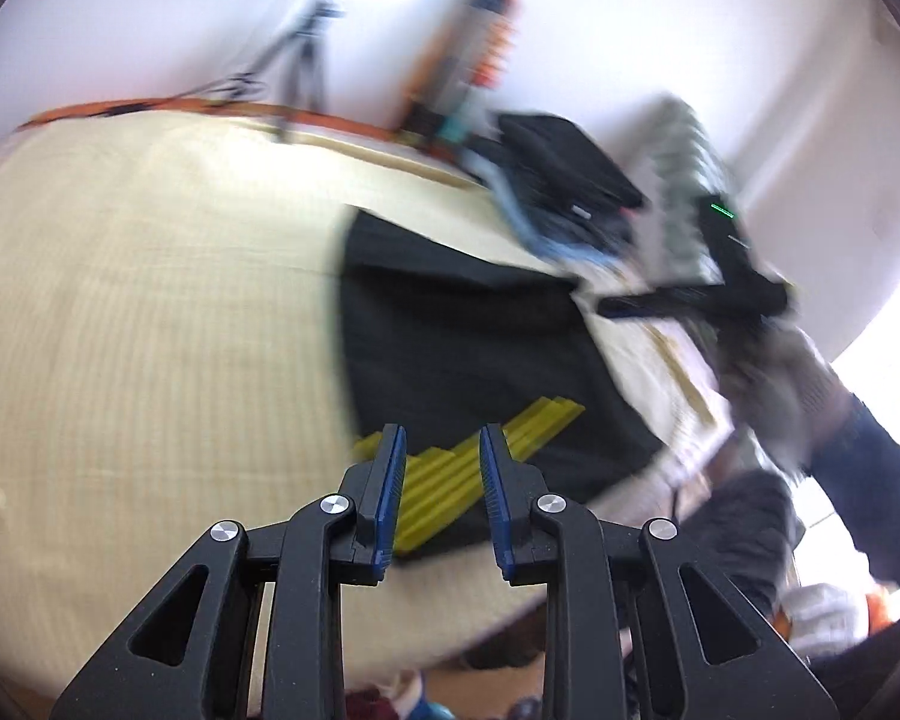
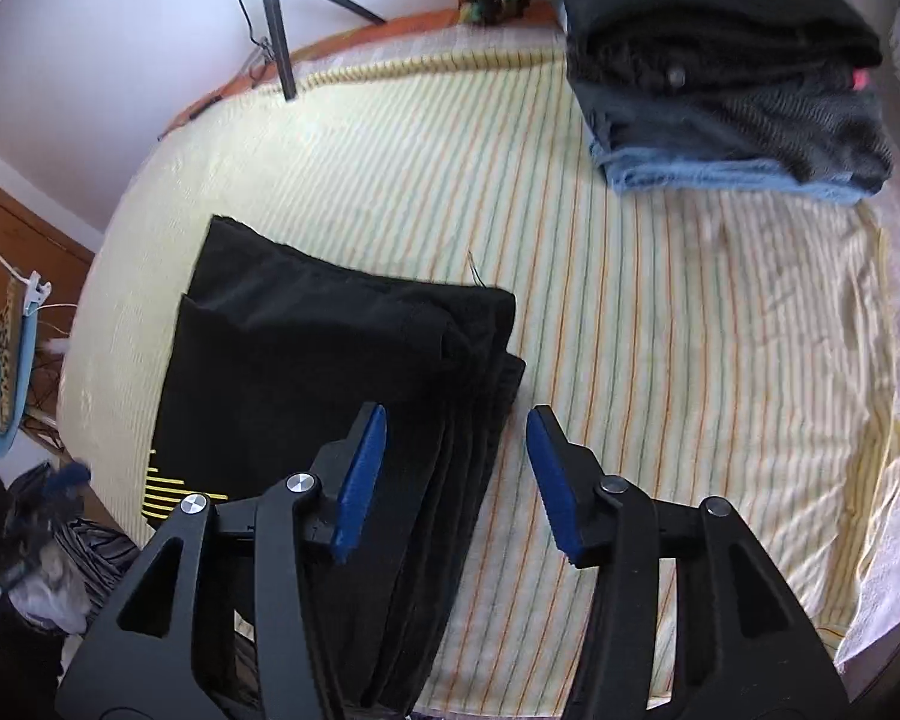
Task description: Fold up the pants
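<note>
Black pants (image 2: pixel 330 348) lie folded into a rectangle on the striped yellow sheet (image 2: pixel 660 330), with layered fold edges along their right side. Yellow stripes (image 2: pixel 174 492) mark the near left corner. My right gripper (image 2: pixel 457 414) points steeply down over the pants' right edge, open, its left pad above the cloth and its right pad above the sheet. In the blurred left wrist view the pants (image 1: pixel 462 336) lie ahead, and the yellow stripes (image 1: pixel 486 456) show behind my left gripper (image 1: pixel 443 432). It is open with a narrow gap and nothing between its pads.
A stack of folded dark and blue clothes (image 2: pixel 726 78) sits at the far right of the sheet. A tripod (image 2: pixel 276 30) stands at the far edge near the wall. A person's dark sleeve (image 1: pixel 870 480) shows at the right. Bags and clutter (image 2: pixel 42 540) lie off the left edge.
</note>
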Motion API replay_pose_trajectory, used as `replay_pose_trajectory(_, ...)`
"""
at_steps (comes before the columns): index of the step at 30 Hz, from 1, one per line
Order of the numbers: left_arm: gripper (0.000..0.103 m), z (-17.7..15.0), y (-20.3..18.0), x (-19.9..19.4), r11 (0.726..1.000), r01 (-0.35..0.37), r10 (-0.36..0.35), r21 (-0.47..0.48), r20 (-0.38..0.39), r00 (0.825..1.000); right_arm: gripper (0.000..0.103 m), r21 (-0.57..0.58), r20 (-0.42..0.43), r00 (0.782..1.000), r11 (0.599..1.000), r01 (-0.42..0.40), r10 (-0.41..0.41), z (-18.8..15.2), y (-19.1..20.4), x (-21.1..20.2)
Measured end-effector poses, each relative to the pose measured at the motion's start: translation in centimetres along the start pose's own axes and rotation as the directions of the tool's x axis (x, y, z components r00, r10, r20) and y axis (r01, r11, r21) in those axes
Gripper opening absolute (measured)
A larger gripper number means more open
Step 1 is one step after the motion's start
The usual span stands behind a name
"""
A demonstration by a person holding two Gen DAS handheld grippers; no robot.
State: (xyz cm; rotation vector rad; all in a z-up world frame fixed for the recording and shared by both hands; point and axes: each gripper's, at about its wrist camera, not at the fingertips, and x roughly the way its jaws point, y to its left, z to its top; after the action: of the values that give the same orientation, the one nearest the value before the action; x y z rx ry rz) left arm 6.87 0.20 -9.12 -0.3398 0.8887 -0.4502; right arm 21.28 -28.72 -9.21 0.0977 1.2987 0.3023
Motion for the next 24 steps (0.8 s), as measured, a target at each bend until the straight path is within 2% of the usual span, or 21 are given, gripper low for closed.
replay_pose_trajectory(3,0.023,0.3,1.4,0.8,0.999,-0.01,0.011,-0.046,0.014,1.0,0.051,-0.01,0.064,0.998,1.0,0.021,-0.021,0.5,0.7,-1.3)
replay_pose_trajectory(5,0.023,0.2,1.1,1.4,0.999,-0.006,0.007,-0.035,0.007,1.0,0.051,-0.031,0.092,0.996,1.0,-0.002,0.005,1.1,1.2,-1.7)
replay_pose_trajectory(9,0.023,-0.2,-0.7,3.1,1.0,0.008,-0.007,0.026,-0.024,1.0,0.052,-0.077,0.11,0.989,0.993,-0.092,0.1,2.7,2.9,-1.5)
replay_pose_trajectory(12,0.023,-0.7,-2.0,5.1,0.995,-0.011,0.018,0.095,-0.076,0.997,0.052,-0.133,0.107,0.981,0.98,-0.145,0.159,4.4,5.1,-0.4)
replay_pose_trajectory(17,0.018,-2.5,-1.9,6.6,0.993,-0.026,0.043,0.116,-0.147,0.988,0.052,-0.202,0.047,0.961,0.945,-0.258,0.272,7.7,9.4,2.5)
replay_pose_trajectory(20,0.016,-3.0,-1.9,6.3,0.992,-0.028,0.044,0.122,-0.13,0.99,0.052,-0.232,-0.018,0.954,0.927,-0.295,0.299,9.7,11.9,5.2)
replay_pose_trajectory(24,0.013,-3.4,-1.9,6.2,0.99,-0.036,0.053,0.137,-0.121,0.991,0.052,-0.268,-0.101,0.956,0.918,-0.292,0.275,11.4,14.6,9.0)
